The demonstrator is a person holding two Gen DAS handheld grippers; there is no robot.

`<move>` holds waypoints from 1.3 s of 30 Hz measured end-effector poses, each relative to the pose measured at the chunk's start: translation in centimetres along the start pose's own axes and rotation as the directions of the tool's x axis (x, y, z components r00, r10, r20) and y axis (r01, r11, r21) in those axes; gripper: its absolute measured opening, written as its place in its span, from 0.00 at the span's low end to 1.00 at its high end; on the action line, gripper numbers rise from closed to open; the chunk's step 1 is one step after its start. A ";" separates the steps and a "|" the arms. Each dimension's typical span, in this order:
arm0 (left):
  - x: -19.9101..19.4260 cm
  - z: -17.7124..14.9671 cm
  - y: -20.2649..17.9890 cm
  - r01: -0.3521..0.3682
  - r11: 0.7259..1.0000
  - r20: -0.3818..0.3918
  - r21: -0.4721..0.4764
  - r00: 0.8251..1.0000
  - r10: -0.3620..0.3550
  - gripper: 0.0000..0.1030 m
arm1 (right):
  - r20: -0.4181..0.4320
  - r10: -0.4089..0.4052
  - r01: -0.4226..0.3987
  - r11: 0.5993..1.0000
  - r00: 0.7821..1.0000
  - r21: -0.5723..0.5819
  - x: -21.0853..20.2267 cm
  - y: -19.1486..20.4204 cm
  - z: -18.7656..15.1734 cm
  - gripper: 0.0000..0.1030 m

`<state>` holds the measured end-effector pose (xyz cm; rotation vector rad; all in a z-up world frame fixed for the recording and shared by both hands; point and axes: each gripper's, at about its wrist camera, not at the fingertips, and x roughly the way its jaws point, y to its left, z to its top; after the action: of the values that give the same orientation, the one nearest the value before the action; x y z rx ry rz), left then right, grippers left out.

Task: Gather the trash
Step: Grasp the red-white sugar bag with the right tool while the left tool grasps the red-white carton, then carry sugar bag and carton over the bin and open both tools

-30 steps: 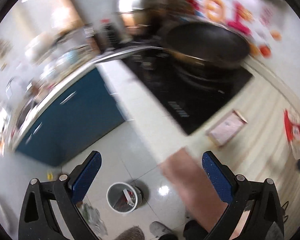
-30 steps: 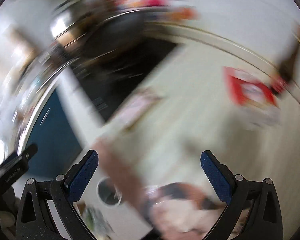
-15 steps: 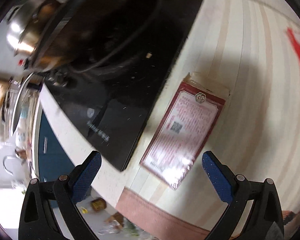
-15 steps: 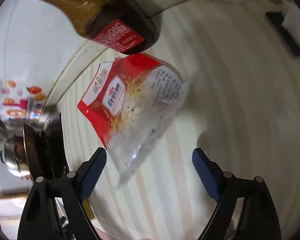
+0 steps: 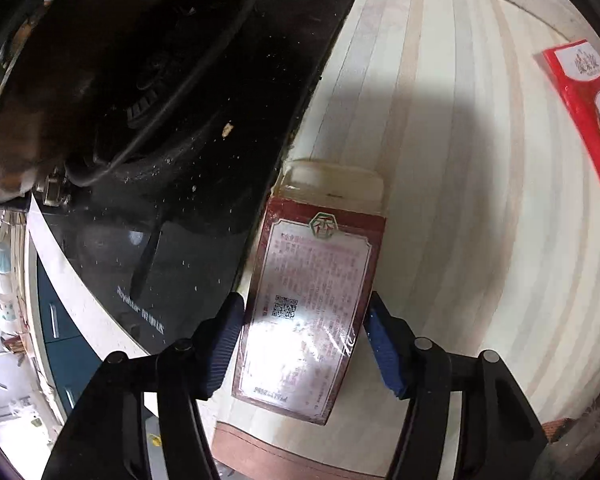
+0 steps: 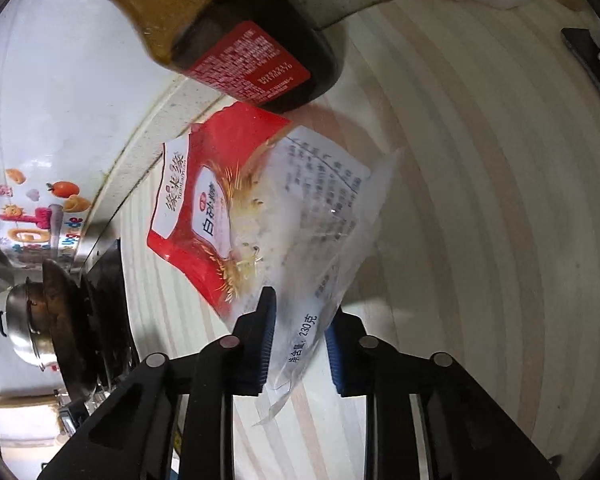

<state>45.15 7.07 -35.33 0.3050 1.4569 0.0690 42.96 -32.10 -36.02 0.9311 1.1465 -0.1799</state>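
Left gripper (image 5: 304, 344) newly clamped on maroon packet (image 5: 308, 304), right gripper (image 6: 300, 340) on sugar bag (image 6: 260, 216).

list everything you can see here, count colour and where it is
dark red packet: 1, dark red with pale label, flat on counter beside cooktop
red sugar bag: 1, red and clear, on counter below the bottle
striped counter: 1, cream
cooktop: 1, black, left of packet
wok: 1, black, on cooktop
sauce bottle: 1, brown, red label, by wall
left hand-held gripper: 1, black, blue pads, closing around packet
right hand-held gripper: 1, same, closing on bag corner
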 end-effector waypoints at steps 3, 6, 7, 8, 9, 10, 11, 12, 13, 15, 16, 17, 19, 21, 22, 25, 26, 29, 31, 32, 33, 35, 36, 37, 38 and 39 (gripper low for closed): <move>-1.8 -1.4 0.2 -0.010 0.999 0.051 -0.043 0.999 0.012 0.55 | 0.017 0.018 -0.017 0.999 1.000 -0.046 -1.1 0.8 -0.9 0.15; -3.6 -2.9 0.7 0.008 0.995 0.086 -0.095 0.996 0.000 0.54 | 0.037 0.046 -0.042 0.993 0.998 -0.108 -2.8 1.7 -2.2 0.09; -4.3 -3.5 1.0 0.016 0.993 0.099 -0.116 0.995 -0.004 0.54 | 0.045 0.057 -0.051 0.991 0.997 -0.127 -3.3 2.2 -2.6 0.09; -5.1 -4.3 1.3 0.025 0.989 0.114 -0.143 0.993 -0.009 0.54 | 0.050 0.065 -0.058 0.989 0.997 -0.138 -3.7 2.4 -3.0 0.09; -5.8 -5.0 1.6 0.035 0.986 0.125 -0.166 0.992 -0.014 0.54 | 0.053 0.080 -0.071 0.986 0.995 -0.150 -4.3 2.8 -3.5 0.09; -6.5 -5.6 2.0 0.046 0.981 0.136 -0.189 0.991 -0.020 0.54 | 0.052 0.095 -0.086 0.983 0.994 -0.159 -4.8 3.1 -4.0 0.09; -7.3 -6.6 2.5 0.054 0.974 0.149 -0.221 0.989 -0.021 0.53 | 0.051 0.107 -0.097 0.980 0.993 -0.171 -5.4 3.5 -4.6 0.09; -7.6 -7.6 2.8 0.057 0.968 0.159 -0.244 0.987 -0.018 0.53 | 0.050 0.116 -0.105 0.978 0.992 -0.181 -5.7 3.9 -5.1 0.08; -8.2 -8.8 3.2 0.061 0.961 0.171 -0.271 0.985 -0.015 0.53 | 0.048 0.130 -0.118 0.974 0.990 -0.193 -6.1 4.4 -5.8 0.08; -9.4 -11.4 4.9 0.077 0.940 0.190 -0.333 0.982 -0.013 0.53 | 0.042 0.148 -0.135 0.966 0.988 -0.220 -7.0 5.2 -7.1 0.08; -9.9 -12.7 5.8 0.083 0.929 0.197 -0.360 0.980 -0.011 0.53 | 0.035 0.157 -0.144 0.960 0.987 -0.239 -7.5 5.7 -8.0 0.08; -10.0 -13.9 6.6 0.087 0.919 0.201 -0.384 0.980 -0.009 0.53 | 0.025 0.165 -0.153 0.955 0.986 -0.253 -8.0 6.0 -8.9 0.08; -10.5 -17.2 8.5 0.094 0.892 0.208 -0.442 0.978 0.000 0.53 | -0.006 0.175 -0.170 0.941 0.984 -0.293 -8.1 7.3 -11.2 0.08; -9.9 -20.2 11.6 0.091 0.867 0.204 -0.490 0.979 0.013 0.53 | -0.044 0.183 -0.188 0.923 0.982 -0.337 -8.2 8.5 -13.8 0.08; -9.7 -22.0 12.9 0.087 0.849 0.200 -0.522 0.979 0.023 0.53 | -0.069 0.186 -0.198 0.911 0.980 -0.362 -8.1 9.3 -15.5 0.08; -8.6 -28.4 17.7 0.067 0.774 0.173 -0.630 0.983 0.056 0.53 | -0.139 0.188 -0.230 0.869 0.972 -0.437 -7.2 12.2 -20.7 0.08; -8.3 -30.6 19.0 0.059 0.749 0.163 -0.660 0.985 0.065 0.53 | -0.161 0.185 -0.239 0.854 0.969 -0.462 -7.1 12.8 -22.6 0.08; -6.8 -37.1 22.7 0.042 0.667 0.125 -0.744 0.989 0.077 0.53 | -0.250 0.155 -0.270 0.800 0.956 -0.536 -5.6 15.2 -29.6 0.08; -5.5 -41.6 24.5 0.029 0.610 0.096 -0.792 0.992 0.077 0.53 | -0.292 0.123 -0.279 0.761 0.948 -0.585 -4.2 16.5 -34.1 0.08; -4.8 -43.7 25.3 0.027 0.582 0.084 -0.812 0.994 0.071 0.53 | -0.316 0.101 -0.283 0.741 0.944 -0.609 -3.3 17.0 -36.8 0.08; -3.7 -46.0 26.1 0.024 0.553 0.070 -0.833 0.996 0.062 0.53 | -0.336 0.082 -0.287 0.726 0.938 -0.625 -2.5 17.2 -38.9 0.08; -1.5 -49.2 26.9 0.009 0.509 0.040 -0.861 0.998 0.051 0.53 | -0.376 0.030 -0.294 0.682 0.926 -0.670 -0.1 17.7 -44.1 0.08; -0.1 -50.5 27.3 0.003 0.485 0.025 -0.874 0.999 0.039 0.53 | -0.386 0.009 -0.294 0.663 0.922 -0.688 1.0 17.6 -46.3 0.08; 2.2 -52.8 27.7 0.001 0.442 0.006 -0.897 1.000 0.010 0.53 | -0.402 -0.028 -0.292 0.641 0.915 -0.710 2.6 17.4 -49.0 0.08; 3.7 -54.0 27.8 0.001 0.415 -0.005 -0.910 1.000 -0.011 0.53 | -0.412 -0.068 -0.285 0.620 0.908 -0.731 4.5 17.0 -51.5 0.08; 6.0 -55.9 27.9 -0.003 0.377 -0.019 -0.926 0.999 -0.040 0.53 | -0.419 -0.114 -0.274 0.600 0.901 -0.751 6.4 16.4 -53.9 0.08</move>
<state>-5.22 44.33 -38.92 -0.6818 1.2323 0.8782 17.35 18.49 -37.76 0.1825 1.3940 0.6356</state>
